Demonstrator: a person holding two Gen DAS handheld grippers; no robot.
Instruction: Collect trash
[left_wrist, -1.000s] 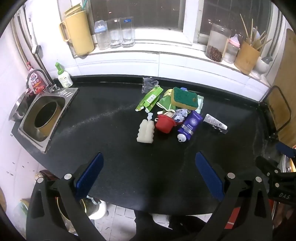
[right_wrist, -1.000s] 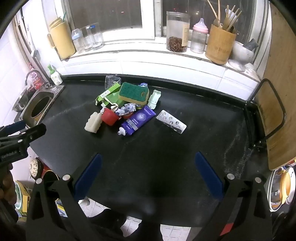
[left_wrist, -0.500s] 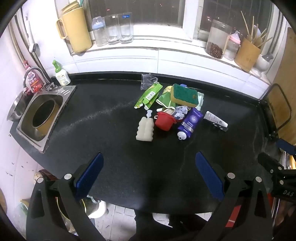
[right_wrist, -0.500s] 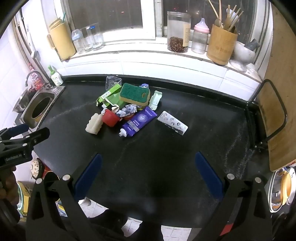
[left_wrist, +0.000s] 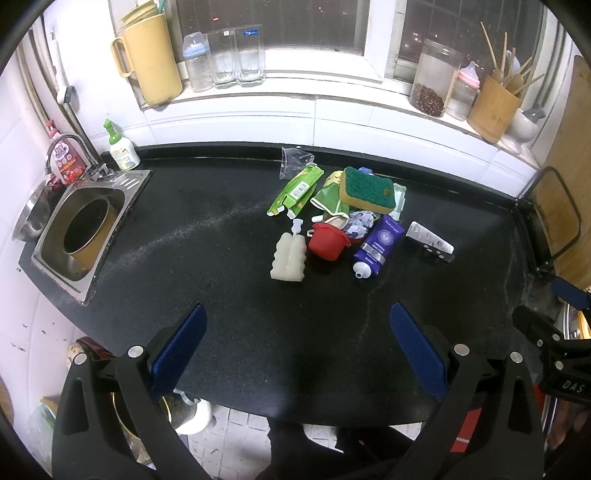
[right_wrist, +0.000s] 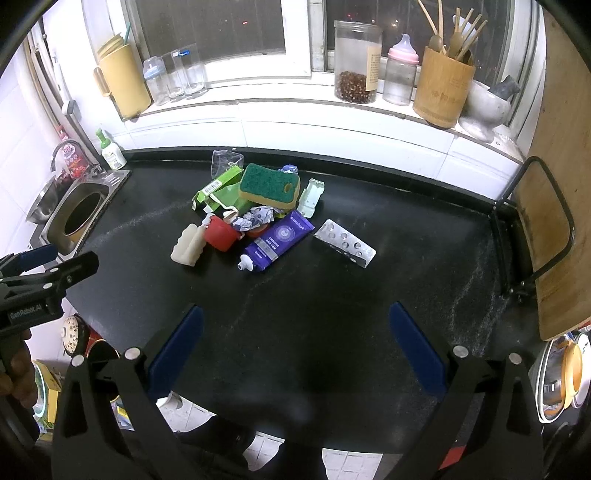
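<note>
A heap of trash lies mid-counter: a green-topped sponge, green wrappers, a red cup, a white ribbed bottle, a purple tube, a blister pack and crumpled paper. The same heap shows in the right wrist view, with the sponge, tube and blister pack. My left gripper is open and empty above the counter's near edge. My right gripper is open and empty, also at the near edge.
A steel sink with a tap is set in the counter's left end. The windowsill holds a yellow jug, glasses, jars and a bamboo utensil holder. A wooden board in a black rack stands at the right.
Both grippers have drawn back and risen slightly; the heap looks a little smaller and farther. Nothing on the counter has moved.
</note>
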